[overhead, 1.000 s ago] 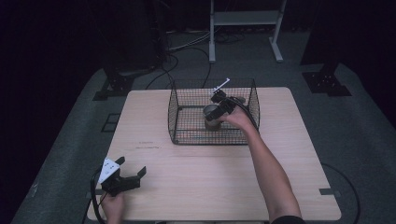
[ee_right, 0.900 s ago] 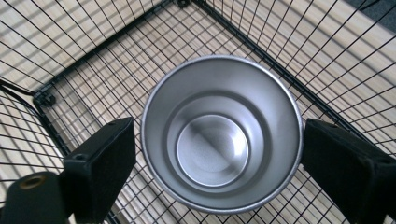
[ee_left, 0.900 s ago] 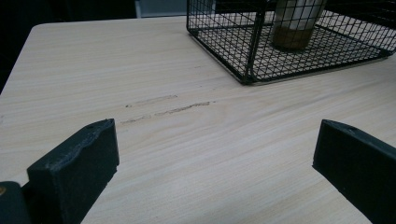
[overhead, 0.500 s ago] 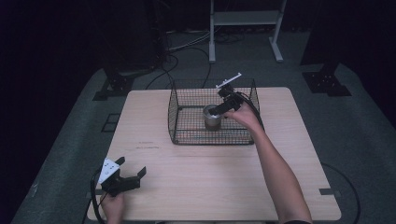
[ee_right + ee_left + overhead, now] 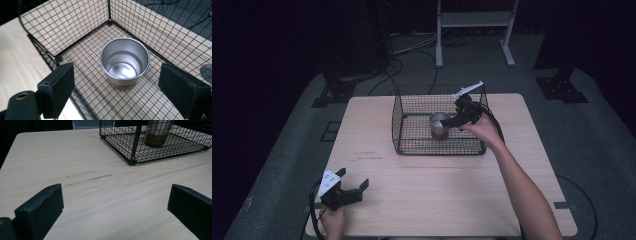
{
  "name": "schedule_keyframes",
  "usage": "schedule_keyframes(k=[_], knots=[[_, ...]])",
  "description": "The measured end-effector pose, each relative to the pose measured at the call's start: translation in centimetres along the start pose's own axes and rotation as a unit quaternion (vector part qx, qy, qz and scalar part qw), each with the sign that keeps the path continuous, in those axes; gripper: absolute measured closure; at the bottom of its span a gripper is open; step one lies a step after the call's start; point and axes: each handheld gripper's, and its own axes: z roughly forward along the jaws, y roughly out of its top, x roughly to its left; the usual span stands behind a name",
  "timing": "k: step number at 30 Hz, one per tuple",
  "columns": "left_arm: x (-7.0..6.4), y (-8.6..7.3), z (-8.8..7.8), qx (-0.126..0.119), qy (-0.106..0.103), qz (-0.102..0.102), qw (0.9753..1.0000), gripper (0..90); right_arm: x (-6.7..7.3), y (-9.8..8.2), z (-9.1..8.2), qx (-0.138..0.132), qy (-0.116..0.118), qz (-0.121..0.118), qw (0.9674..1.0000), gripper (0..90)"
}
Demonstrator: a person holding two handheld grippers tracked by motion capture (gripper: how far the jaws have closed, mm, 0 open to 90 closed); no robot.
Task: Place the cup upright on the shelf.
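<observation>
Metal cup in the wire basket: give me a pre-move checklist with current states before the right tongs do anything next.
1. Metal cup upright on the basket floor: ok.
2. Cup empty inside: ok.
3. Right tongs open, jaws wider than the cup: ok.
4. Right tongs free of the cup, nothing gripped: ok.
5. Wire basket flat on the table: ok.
6. Left tongs open, low at the table's near corner, away from the basket: ok.

The light wooden table (image 5: 437, 185) carries 1 black wire basket (image 5: 412, 127) near its far edge.
</observation>
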Motion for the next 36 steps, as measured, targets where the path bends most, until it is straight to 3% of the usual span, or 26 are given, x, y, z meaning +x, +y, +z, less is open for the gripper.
schedule_keyframes(k=[6,18,27,36], knots=[[0.0,0.0,0.0,0.0,0.0,0.001,1.0,0.0,0.1,-0.8,-1.0,-0.006,0.01,0.003,0.9999,12.8],[0.0,0.0,0.0,0.001,0.0,0.001,1.0,0.0,1.3,-2.6,-2.6,-0.014,0.02,-0.014,0.9996,12.9],[0.0,0.0,0.0,0.002,0.001,0.002,1.0,0.0,1.3,-4.0,-3.6,-0.023,0.032,-0.003,0.9992,12.9],[0.0,0.0,0.0,0.004,0.002,0.004,1.0,0.0,1.9,-5.2,-4.4,-0.026,0.041,-0.008,0.9988,12.9]])
